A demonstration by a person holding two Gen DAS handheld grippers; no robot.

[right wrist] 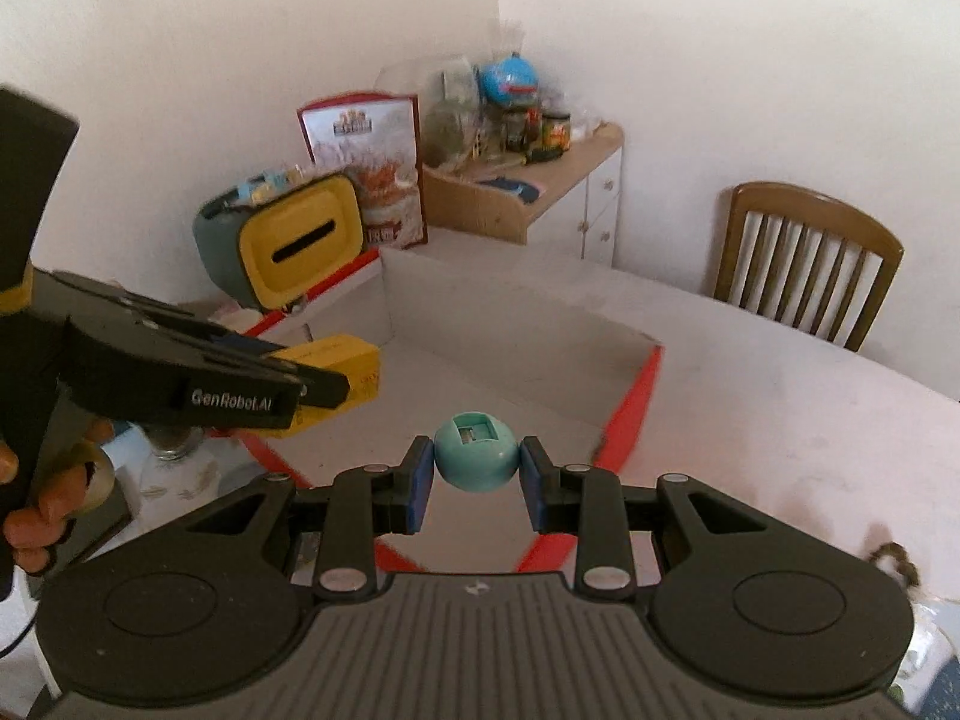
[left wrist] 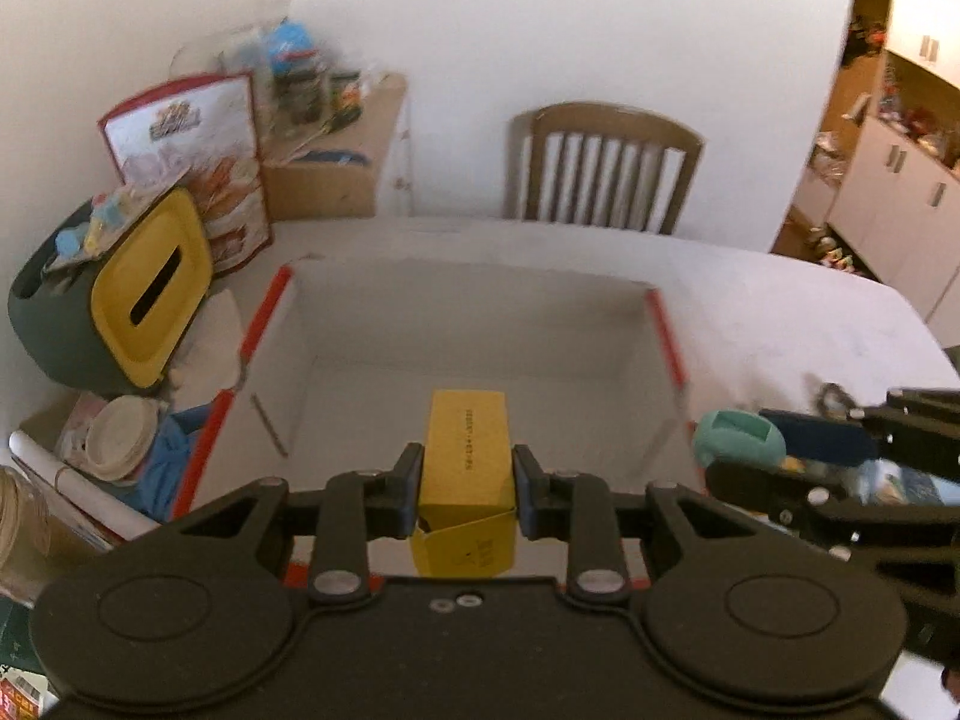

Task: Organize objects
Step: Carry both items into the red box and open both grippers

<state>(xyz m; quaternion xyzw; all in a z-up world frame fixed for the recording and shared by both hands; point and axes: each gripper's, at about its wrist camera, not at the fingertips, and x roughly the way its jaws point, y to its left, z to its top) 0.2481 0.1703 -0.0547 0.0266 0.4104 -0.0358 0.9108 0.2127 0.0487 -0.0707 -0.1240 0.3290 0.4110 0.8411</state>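
The left gripper [left wrist: 465, 495] clamps a yellow carton [left wrist: 467, 450] over the near part of a white red-edged box [left wrist: 480, 324]. The right gripper [right wrist: 477, 483] pinches a teal ball-shaped object [right wrist: 476, 457], seemingly above the box's near right corner.

White table [left wrist: 780, 300] — open red-edged box [left wrist: 666, 324], tissue holder [left wrist: 150, 294], perhaps keys [left wrist: 831, 399].

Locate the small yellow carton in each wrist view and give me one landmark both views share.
Left wrist view: the yellow carton sits low in the centre, clamped in the left gripper, over the white box.
Right wrist view: the carton is at middle left, sticking out of the left gripper.
Shared landmark: the yellow-faced tissue holder left of the box.
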